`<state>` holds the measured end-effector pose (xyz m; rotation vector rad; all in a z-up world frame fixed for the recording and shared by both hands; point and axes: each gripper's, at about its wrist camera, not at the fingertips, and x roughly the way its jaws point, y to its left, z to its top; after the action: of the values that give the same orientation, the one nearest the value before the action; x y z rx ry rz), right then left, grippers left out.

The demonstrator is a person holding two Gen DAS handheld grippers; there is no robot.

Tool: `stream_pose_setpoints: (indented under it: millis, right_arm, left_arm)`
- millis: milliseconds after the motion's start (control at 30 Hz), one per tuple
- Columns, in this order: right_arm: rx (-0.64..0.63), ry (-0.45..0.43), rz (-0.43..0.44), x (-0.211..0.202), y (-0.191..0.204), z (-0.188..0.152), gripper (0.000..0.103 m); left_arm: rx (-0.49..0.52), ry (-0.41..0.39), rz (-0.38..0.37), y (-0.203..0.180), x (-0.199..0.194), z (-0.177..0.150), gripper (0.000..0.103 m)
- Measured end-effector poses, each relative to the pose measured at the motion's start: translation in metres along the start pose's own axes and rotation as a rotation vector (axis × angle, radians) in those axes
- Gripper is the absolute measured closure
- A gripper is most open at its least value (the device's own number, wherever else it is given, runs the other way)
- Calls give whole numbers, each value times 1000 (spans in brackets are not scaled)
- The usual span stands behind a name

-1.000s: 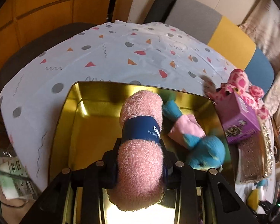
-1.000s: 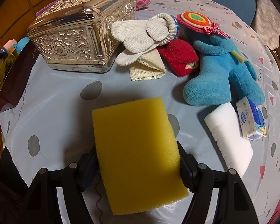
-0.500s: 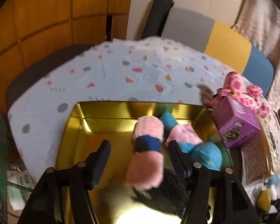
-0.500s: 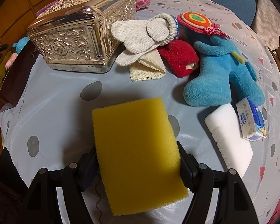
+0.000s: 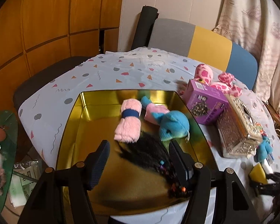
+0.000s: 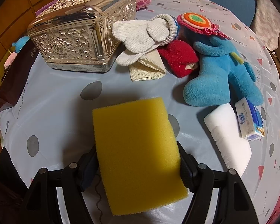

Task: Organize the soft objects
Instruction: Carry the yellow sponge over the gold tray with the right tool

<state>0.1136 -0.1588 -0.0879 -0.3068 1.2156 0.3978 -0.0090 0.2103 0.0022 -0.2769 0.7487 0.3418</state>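
- Two fingers of the left gripper [image 5: 138, 160] stand apart, holding nothing, above the gold tray [image 5: 71, 115].
- Pink rolled towel [image 5: 128, 123] lies in the tray's far half, beside a blue plush [image 5: 173, 125].
- Right gripper [image 6: 138, 168] fingers clamp the yellow sponge [image 6: 138, 153] over the worktop's [image 6: 61, 112] near edge.

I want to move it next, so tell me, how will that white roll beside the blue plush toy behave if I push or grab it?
The white roll lies on its side on the smooth tablecloth, so a sideways nudge would probably make it roll. It looks soft, so it will likely dent under the gripper. The tissue pack appears to lean on it and may shift too.
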Motion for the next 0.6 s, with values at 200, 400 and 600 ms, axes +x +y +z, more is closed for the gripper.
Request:
stream_pose_setpoints:
  millis: [200, 400, 600]
  right_arm:
    - [16, -4, -21, -2, 2, -3, 28]
    - [33, -8, -44, -2, 11, -8, 29]
    - [59, -9, -70, -7, 21, -13, 30]
  left_arm:
    - [5, 11, -5, 1, -9, -14, 36]
    - [-8, 17, -5, 8, -12, -20, 35]
    - [-17, 6, -12, 14, -17, -21, 33]
